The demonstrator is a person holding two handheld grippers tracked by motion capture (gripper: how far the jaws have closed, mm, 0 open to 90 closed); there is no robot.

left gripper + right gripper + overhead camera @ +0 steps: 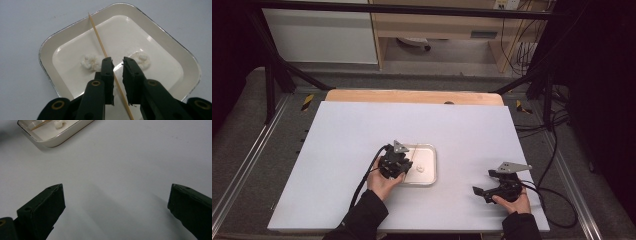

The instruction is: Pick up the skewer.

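Table (pixel 337 165): white top, wooden strip along the far edge, black frame around it.

Tray (pixel 432 175): small, shallow, rounded-square, white inside with a metallic rim; sits near the middle of the table, toward the person's side. Also seen in the left gripper view (pixel 62 40) and at the top left corner of the right gripper view (pixel 53 142).

Skewer (pixel 100 42): thin wooden stick, lying across the tray; its far tip reaches over the tray's rim, its near part passes between the jaws of the left gripper.

White lumps: two soft, irregular pieces on the tray floor, one left of the jaws (pixel 90 62), one right of them (pixel 142 58); what they are cannot be told.

Left gripper (pixel 117 62): held in the left hand (pixel 382 182) over the tray's near left part (pixel 402 165). Jaws narrowly apart, with the skewer in the gap, running along the left jaw's inner face; the right jaw stands clear of it. Not clamped.

Right gripper (pixel 484 192): held in the right hand (pixel 514 202) near the table's near right corner, well apart from the tray. Jaws spread wide over bare tabletop, holding nothing; grey three-cornered plate on top, cable trailing to the right.
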